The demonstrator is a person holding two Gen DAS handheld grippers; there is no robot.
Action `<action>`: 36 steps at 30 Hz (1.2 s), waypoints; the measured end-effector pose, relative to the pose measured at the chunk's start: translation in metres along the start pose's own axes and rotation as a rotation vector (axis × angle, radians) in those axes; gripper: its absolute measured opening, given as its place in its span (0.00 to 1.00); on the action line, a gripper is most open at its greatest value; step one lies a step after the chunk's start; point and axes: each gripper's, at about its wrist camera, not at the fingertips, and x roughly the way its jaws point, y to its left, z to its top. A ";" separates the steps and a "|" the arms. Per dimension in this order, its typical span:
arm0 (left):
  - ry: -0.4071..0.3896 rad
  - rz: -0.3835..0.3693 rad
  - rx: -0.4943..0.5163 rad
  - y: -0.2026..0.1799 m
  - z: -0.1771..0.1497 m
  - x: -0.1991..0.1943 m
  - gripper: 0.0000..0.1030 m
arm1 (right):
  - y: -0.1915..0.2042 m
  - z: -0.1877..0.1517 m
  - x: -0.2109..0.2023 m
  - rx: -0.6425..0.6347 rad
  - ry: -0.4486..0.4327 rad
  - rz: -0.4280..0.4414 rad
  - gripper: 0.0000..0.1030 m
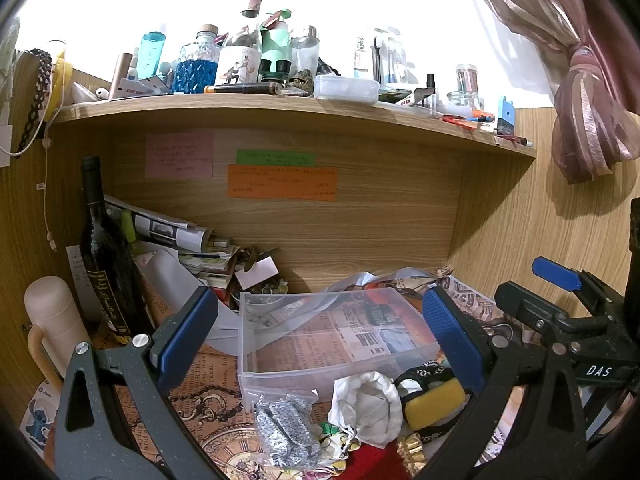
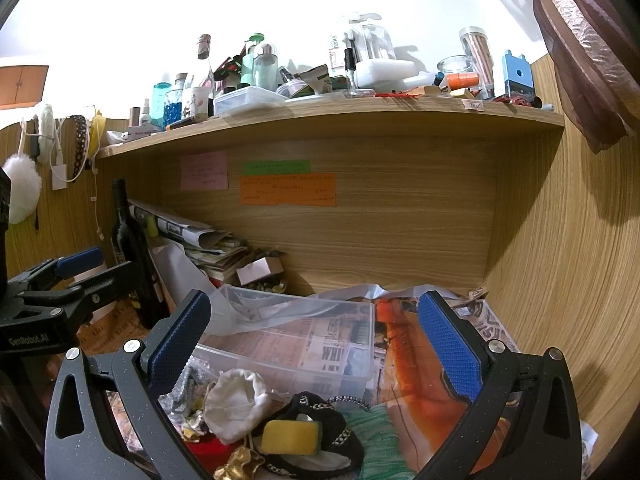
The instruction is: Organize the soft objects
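A clear plastic bin (image 1: pixel 320 344) stands empty on the newspaper-covered desk; it also shows in the right wrist view (image 2: pixel 304 344). In front of it lies a pile of soft things: a white cloth pouch (image 1: pixel 370 406) (image 2: pixel 236 404), a yellow sponge (image 1: pixel 434 402) (image 2: pixel 290 436), a black patterned band (image 2: pixel 340 440), a silver mesh bag (image 1: pixel 286 426) and green cloth (image 2: pixel 376 436). My left gripper (image 1: pixel 320 344) is open and empty above the pile. My right gripper (image 2: pixel 314 346) is open and empty, just right of the left one.
A dark wine bottle (image 1: pixel 102 256) and a beige thermos (image 1: pixel 54 328) stand at the left. Stacked papers (image 1: pixel 180 240) lean at the back left. A crowded shelf (image 1: pixel 280 110) hangs overhead. A wooden wall (image 2: pixel 560 280) closes the right side.
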 end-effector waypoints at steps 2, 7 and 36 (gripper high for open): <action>0.000 0.000 0.000 0.000 0.000 0.000 1.00 | 0.000 0.000 0.000 0.000 0.000 0.000 1.00; 0.002 -0.001 0.000 0.000 0.000 0.000 1.00 | 0.001 0.000 0.000 0.001 -0.001 0.001 1.00; 0.373 0.026 -0.086 0.050 -0.080 0.062 1.00 | -0.017 -0.065 0.042 0.028 0.299 0.038 1.00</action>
